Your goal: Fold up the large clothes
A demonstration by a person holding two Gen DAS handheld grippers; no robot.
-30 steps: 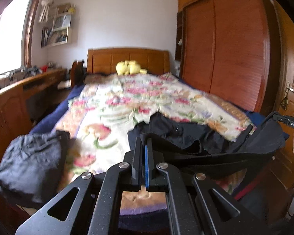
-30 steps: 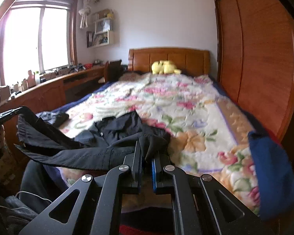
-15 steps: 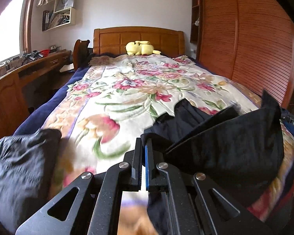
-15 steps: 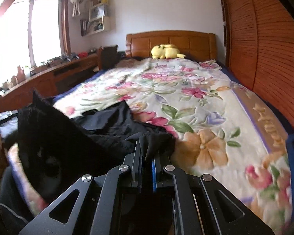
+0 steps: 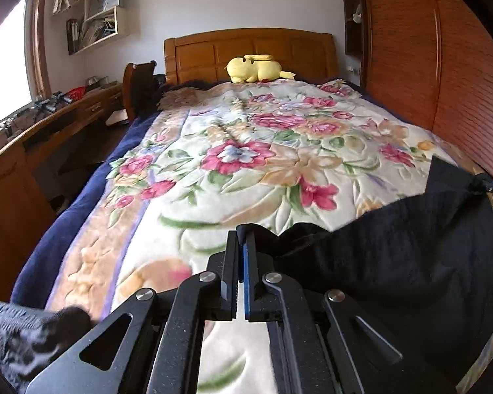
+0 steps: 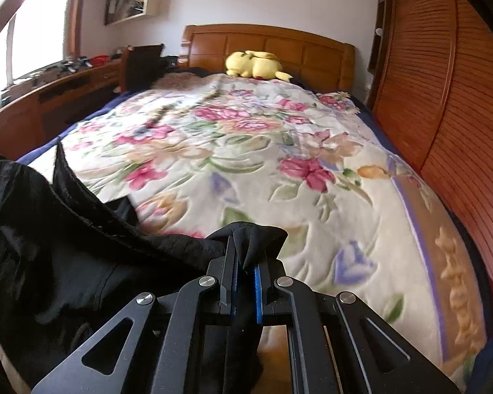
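The black garment [image 5: 410,262] hangs stretched between the two grippers, low over the near end of the bed, its long axis running sideways across the bed from one hand to the other. In the left wrist view the left gripper [image 5: 241,239] has its jaws pressed together on a corner of the cloth at bottom centre, and the fabric spreads from there to the lower right of the frame, rising to a peak at the right edge. In the right wrist view the right gripper [image 6: 246,249] pinches a bunched fold of the same garment [image 6: 65,256] between nearly closed jaws, and the cloth fills the lower left. Each hand holds one end, so neither is nearer; the coming move seems to turn on the open blanket lying ahead of both jaws, towards the headboard [image 5: 249,52]. That floral blanket [image 5: 263,164] is soft and thickly quilted, so the cloth should lie where it is laid but may drag. A second dark garment [image 5: 26,338] sits at the lower left of the left view. A yellow soft toy [image 5: 256,69] lies by the headboard, a wooden desk [image 5: 49,124] runs along the left, and a wardrobe [image 5: 443,65] fills the right.
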